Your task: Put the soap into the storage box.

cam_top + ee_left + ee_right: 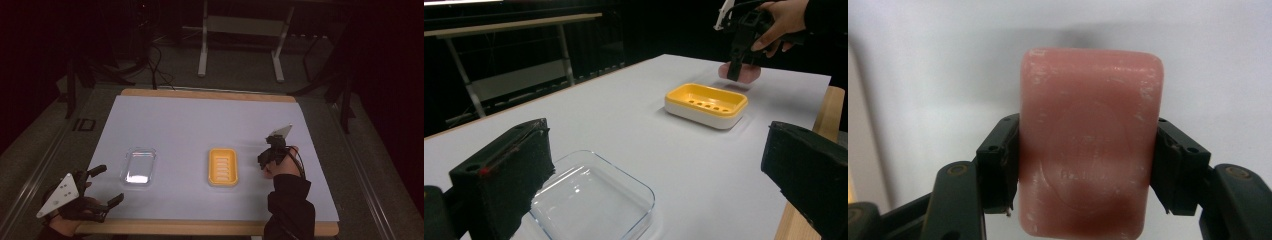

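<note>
Pink soap bar [1091, 142] — clamped between the right claw's [1088, 170] jaws.

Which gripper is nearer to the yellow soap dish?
Right. The right gripper, shut on the pink soap, is just beside the yellow soap dish; the left gripper waits beyond the clear tray.

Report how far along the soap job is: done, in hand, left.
Done: the right gripper has clamped the pink soap bar by its two long sides. In hand: the bar hangs just above the white sheet, beside the yellow soap dish. Left: the dish holds nothing yet, likely the bar's destination. The left gripper waits open by the clear glass dish.
</note>
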